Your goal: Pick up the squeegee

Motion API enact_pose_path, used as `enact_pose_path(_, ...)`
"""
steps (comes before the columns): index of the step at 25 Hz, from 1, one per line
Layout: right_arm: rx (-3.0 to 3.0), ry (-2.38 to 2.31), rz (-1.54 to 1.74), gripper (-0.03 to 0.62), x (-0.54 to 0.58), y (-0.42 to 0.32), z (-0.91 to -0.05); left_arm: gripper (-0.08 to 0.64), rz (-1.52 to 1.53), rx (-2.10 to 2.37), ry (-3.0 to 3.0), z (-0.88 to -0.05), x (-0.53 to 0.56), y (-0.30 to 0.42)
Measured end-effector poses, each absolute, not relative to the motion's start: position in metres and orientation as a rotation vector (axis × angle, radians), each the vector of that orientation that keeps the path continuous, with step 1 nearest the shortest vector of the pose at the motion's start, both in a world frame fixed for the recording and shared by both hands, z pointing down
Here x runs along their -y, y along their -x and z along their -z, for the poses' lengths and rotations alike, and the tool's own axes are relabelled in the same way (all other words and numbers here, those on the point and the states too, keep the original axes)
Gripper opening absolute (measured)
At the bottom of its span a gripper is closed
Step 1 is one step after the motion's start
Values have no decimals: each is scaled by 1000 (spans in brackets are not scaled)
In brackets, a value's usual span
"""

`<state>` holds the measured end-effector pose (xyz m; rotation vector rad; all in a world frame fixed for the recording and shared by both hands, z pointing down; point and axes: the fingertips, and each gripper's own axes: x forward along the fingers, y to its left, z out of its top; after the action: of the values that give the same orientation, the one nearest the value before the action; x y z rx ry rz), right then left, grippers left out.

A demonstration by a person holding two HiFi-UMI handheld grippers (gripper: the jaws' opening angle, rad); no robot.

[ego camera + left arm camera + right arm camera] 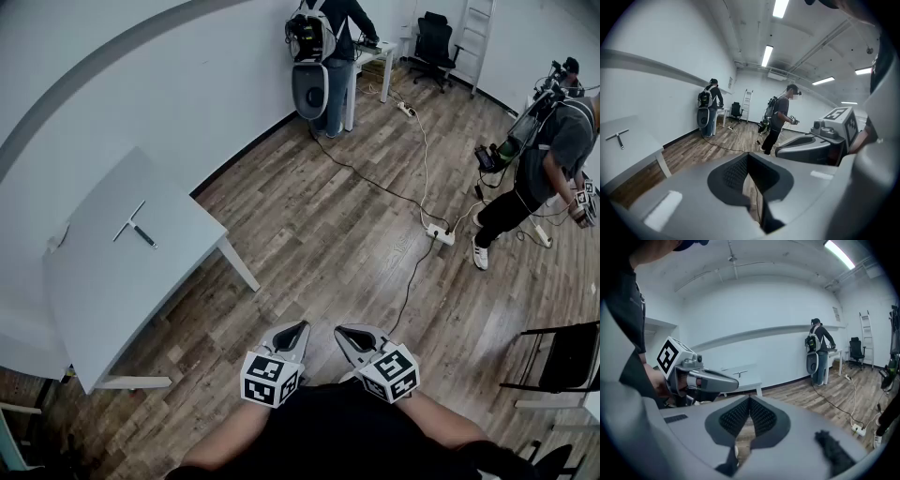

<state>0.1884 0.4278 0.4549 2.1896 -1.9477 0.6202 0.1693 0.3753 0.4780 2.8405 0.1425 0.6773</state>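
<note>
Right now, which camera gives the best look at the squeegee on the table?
The head view: it looks down on the squeegee lying flat on the white table, its whole T shape clear. The left gripper view shows it tiny at its left edge; the right gripper view, tiny and far off.

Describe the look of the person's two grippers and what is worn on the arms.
Both the left gripper and right gripper are light grey, beak-shaped shells with dark ribbed pads inside. Each carries a white cube printed with black square markers. The person wears a black top; the forearms are uncovered.
</note>
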Motion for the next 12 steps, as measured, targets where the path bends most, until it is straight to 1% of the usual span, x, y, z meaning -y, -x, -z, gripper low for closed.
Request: enact_pose_path(12, 1991, -2113, -621, 6, -413, -177, -468, 6, -663, -113, -2841, -476, -360, -163)
